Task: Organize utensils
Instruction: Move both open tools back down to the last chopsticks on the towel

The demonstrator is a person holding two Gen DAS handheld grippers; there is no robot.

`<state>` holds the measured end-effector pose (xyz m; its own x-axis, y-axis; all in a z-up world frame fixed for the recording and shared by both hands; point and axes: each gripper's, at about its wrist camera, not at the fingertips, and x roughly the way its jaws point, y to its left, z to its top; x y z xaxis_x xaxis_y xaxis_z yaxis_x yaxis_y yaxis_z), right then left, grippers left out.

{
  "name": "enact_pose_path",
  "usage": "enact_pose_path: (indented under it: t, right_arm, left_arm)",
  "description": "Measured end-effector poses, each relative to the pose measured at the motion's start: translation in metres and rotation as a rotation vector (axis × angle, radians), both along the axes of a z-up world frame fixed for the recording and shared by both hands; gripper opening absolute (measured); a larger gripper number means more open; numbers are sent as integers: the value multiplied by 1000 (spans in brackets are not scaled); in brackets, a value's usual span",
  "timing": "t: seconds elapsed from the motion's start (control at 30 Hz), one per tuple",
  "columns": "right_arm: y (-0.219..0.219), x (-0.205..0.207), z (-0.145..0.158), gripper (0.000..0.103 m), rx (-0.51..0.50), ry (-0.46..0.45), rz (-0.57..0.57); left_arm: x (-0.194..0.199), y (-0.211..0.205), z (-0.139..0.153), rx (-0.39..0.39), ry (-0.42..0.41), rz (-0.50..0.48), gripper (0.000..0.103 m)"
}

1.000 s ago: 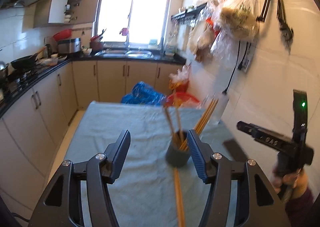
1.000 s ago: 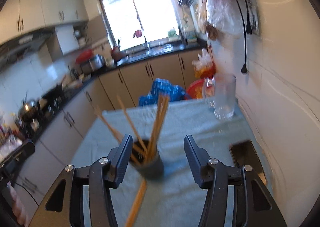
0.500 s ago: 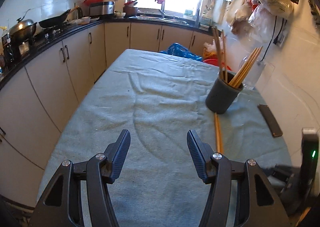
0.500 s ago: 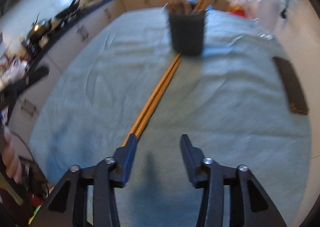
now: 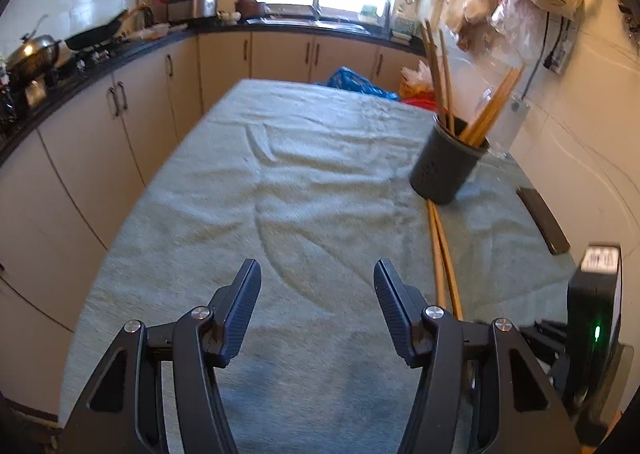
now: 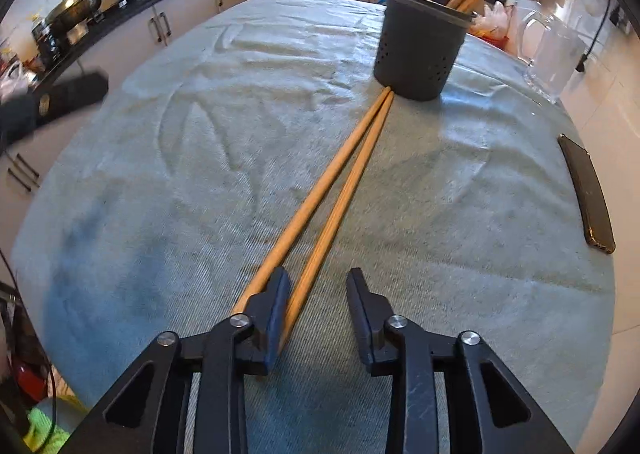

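Desk (image 6: 460,294): covered with pale green-blue terry cloth, matt, napped and creased, finger tracks pressed into the pile.
Loose chopsticks (image 6: 340,174): pale wood, smooth, faint satin sheen.
Chopstick holder (image 6: 416,50): dark grey, matt, looks like plastic; rows of small holes low on the wall.
Right claw (image 6: 316,294): black matt plastic arms, bright metal pivot screws, finely ribbed dark pads.
Left claw (image 5: 316,294): same finish, ribbed pads.
Jug (image 6: 554,54): clear glass, glossy.
Phone (image 6: 588,194): dark, glossy face.
Wall tiles (image 5: 580,142): white, glazed, reflective.
Cabinet doors (image 5: 80,142): beige, smooth, semi-matt.
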<state>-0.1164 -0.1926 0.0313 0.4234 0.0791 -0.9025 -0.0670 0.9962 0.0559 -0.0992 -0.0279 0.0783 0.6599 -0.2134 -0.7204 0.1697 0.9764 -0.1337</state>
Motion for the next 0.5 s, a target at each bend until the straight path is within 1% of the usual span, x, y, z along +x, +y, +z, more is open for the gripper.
enact_pose_path:
  t: [0.03, 0.1, 0.27, 0.33, 0.4, 0.5]
  right_arm:
    - [0, 3, -1, 12, 1, -2, -11]
    - [-12, 2, -1, 9, 20, -2, -55]
    - [-48, -19, -1, 8, 68, -1, -150]
    - [-62, -30, 0, 8, 78, 0, -178]
    - [-73, -40, 2, 8, 86, 1, -196]
    - [-86, -55, 1, 8, 104, 13, -225]
  left_arm:
    - [0, -4, -3, -1, 12, -14, 58]
    - [-2, -13, -10, 2, 34, -48, 57]
    - [-8, -50, -29, 20, 90, -168, 58]
    - [-8, -67, -38, 48, 108, -211, 58]
    - [-6, -83, -48, 94, 120, -239, 58]
    - [-4, -99, -57, 124, 144, -276, 58]
